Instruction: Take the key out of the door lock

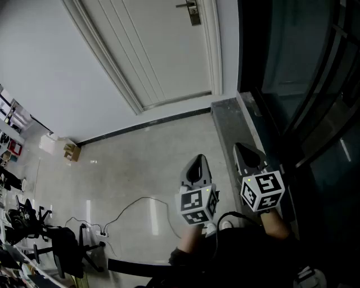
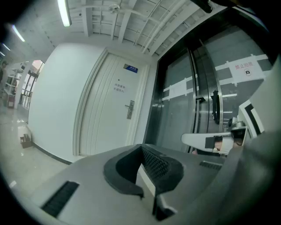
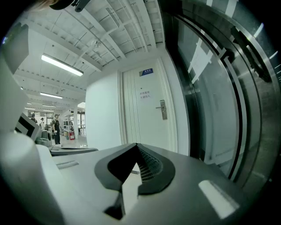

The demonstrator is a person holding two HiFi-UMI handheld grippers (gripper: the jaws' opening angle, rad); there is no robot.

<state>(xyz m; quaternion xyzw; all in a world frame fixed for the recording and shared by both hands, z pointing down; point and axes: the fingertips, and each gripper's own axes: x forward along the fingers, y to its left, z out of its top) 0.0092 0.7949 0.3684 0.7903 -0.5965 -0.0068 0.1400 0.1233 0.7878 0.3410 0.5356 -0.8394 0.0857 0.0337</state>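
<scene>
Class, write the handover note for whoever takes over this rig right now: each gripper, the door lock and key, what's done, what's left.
Left gripper: shut, empty, held low near the body.
Right gripper: shut, empty, beside the left.
Door lock: on the white door ahead, well beyond both grippers. The key is too small to make out.
Done: nothing.
Left: approach the door, open a gripper, grip the key and pull it out.

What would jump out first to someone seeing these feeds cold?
The white door ahead stands out, with its lock plate at the head view's top edge; any key there is too small to make out. Low in that view the left gripper and right gripper sit side by side, jaws together and empty, well short of the door. A dark glass wall runs along the right.
</scene>
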